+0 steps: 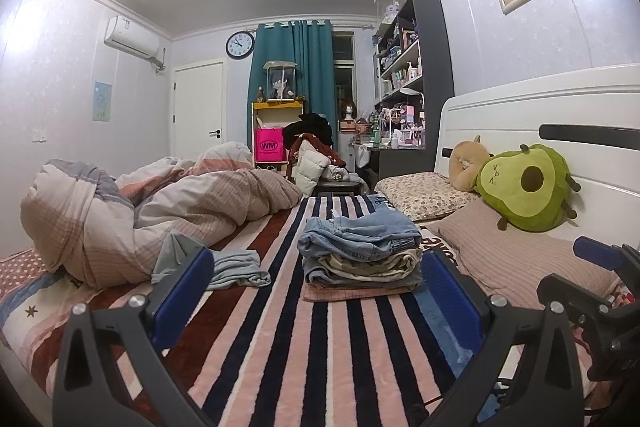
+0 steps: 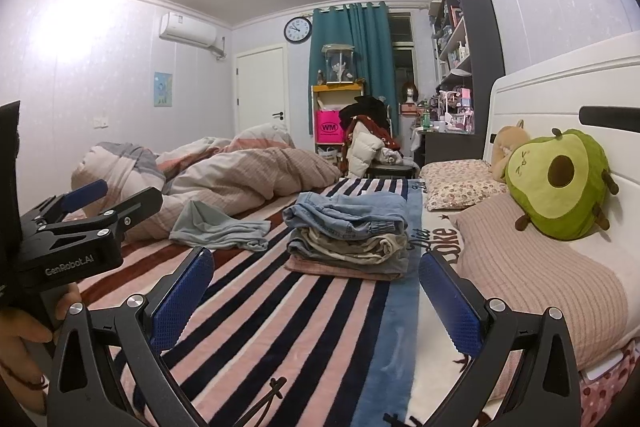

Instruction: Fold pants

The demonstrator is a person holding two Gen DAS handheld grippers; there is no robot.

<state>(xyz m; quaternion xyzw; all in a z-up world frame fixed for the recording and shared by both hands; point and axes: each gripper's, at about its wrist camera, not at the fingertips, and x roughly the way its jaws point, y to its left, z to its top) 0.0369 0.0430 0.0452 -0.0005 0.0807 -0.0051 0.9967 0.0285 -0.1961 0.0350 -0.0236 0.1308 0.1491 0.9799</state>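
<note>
A stack of folded clothes (image 1: 360,255) lies on the striped blanket (image 1: 320,347), with folded light blue jeans (image 1: 360,233) on top. The stack also shows in the right wrist view (image 2: 348,239). A loose pale blue-grey garment (image 1: 224,267) lies crumpled left of the stack; it shows in the right wrist view too (image 2: 216,227). My left gripper (image 1: 316,287) is open and empty, just short of the stack. My right gripper (image 2: 316,287) is open and empty, also short of the stack. The left gripper shows at the left of the right wrist view (image 2: 80,227).
A bunched duvet (image 1: 140,211) fills the bed's left side. Pillows (image 1: 520,259) and an avocado plush (image 1: 528,187) lie along the white headboard (image 1: 540,107) at right. A chair piled with clothes (image 1: 316,155) and a shelf unit (image 1: 416,87) stand beyond the bed.
</note>
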